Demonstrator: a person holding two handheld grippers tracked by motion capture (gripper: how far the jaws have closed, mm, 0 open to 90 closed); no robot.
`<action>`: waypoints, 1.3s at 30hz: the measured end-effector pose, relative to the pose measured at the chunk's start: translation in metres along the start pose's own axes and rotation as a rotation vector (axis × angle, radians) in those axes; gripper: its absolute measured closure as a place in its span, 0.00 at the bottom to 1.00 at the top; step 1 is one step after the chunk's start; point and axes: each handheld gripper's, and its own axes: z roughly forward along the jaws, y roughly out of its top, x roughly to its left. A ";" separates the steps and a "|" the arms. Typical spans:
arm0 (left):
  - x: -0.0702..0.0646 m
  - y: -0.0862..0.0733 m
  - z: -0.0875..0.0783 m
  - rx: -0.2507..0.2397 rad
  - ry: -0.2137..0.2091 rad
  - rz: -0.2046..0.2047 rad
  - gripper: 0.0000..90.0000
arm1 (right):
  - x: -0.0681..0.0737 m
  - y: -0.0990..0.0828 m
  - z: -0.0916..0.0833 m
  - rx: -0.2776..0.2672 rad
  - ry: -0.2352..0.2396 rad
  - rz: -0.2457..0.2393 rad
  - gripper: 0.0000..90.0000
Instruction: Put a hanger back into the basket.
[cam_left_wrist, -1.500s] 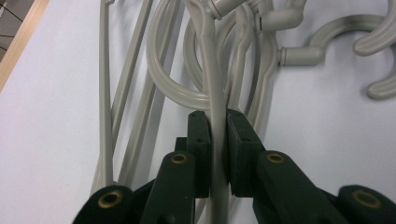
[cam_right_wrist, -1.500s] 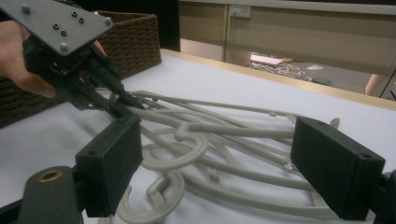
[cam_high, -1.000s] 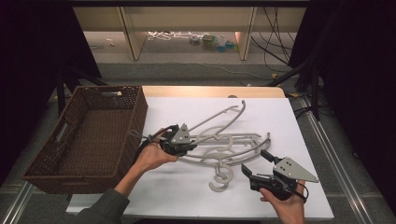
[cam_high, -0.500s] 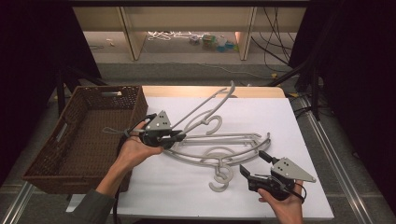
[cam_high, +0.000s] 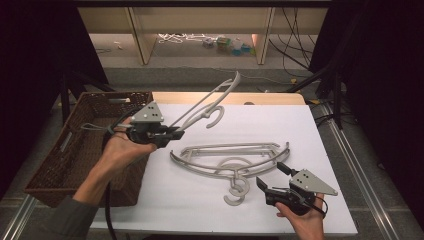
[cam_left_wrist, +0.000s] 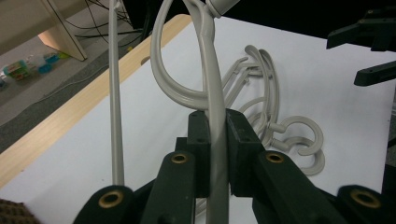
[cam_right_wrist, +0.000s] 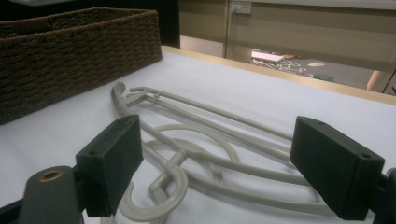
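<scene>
Right tool (cam_high: 274, 176) nearest, low over white tabletop (cam_high: 330, 140), jaws wide, nothing between. Just beyond it, stacked grey plastic hangers (cam_high: 235, 162) flat on tabletop. Left tool (cam_high: 172, 135) clamped on lifted grey plastic hanger (cam_high: 205, 105), raised, tilted up. Brown wicker basket (cam_high: 55, 165) at left edge.

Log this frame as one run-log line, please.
left gripper: shut on grey plastic hanger, lifted off table | right gripper: open, beside stacked grey hangers | brown wicker basket: left of white mat
</scene>
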 end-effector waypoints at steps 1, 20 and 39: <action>0.003 0.003 -0.011 -0.006 0.003 -0.011 0.91 | 0.000 0.000 0.000 0.002 0.000 0.000 0.20; 0.049 -0.028 -0.097 0.009 0.176 -0.040 0.91 | 0.002 -0.001 0.002 0.007 -0.006 0.003 0.20; 0.077 -0.089 -0.129 0.067 0.275 -0.041 0.91 | 0.003 -0.001 0.004 -0.006 0.017 0.016 0.18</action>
